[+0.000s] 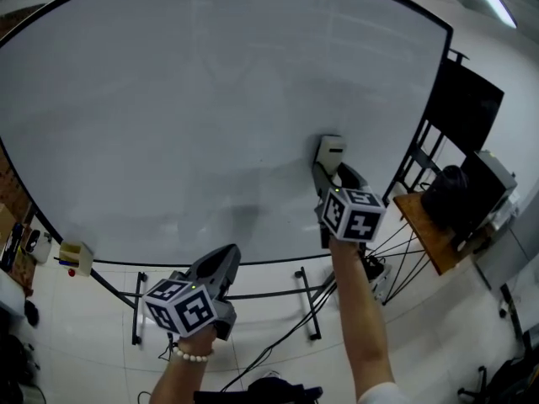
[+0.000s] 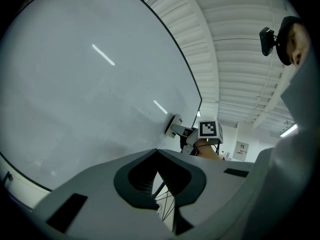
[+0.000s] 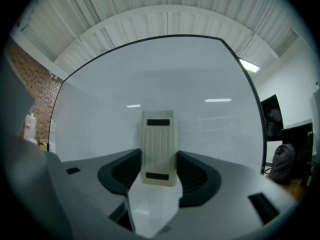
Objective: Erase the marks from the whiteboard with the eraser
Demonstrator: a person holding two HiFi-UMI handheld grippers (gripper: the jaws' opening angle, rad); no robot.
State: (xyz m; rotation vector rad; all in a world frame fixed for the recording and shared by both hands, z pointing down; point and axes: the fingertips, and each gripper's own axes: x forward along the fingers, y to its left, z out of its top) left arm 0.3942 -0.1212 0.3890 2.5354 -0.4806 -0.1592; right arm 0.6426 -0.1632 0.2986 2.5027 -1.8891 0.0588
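- Right claw [image 1: 330, 168] is clamped on the cream eraser [image 1: 331, 151], one jaw on each long side.
- The eraser's face sits against the whiteboard [image 1: 210, 99], right of centre in the head view and well in from the board's right edge.
- Left claw [image 1: 226, 257] is holding nothing. Its jaws are pressed together at the tips, and it hangs low by the board's bottom edge, lower left of the eraser.
- There's a bead bracelet [image 1: 192, 356] on the left wrist.
- A small yellowish box [image 1: 76, 256] sits at the board's lower left edge.
- A wooden desk [image 1: 425, 230] at the right of the frame has a black bag [image 1: 450, 194] on it.
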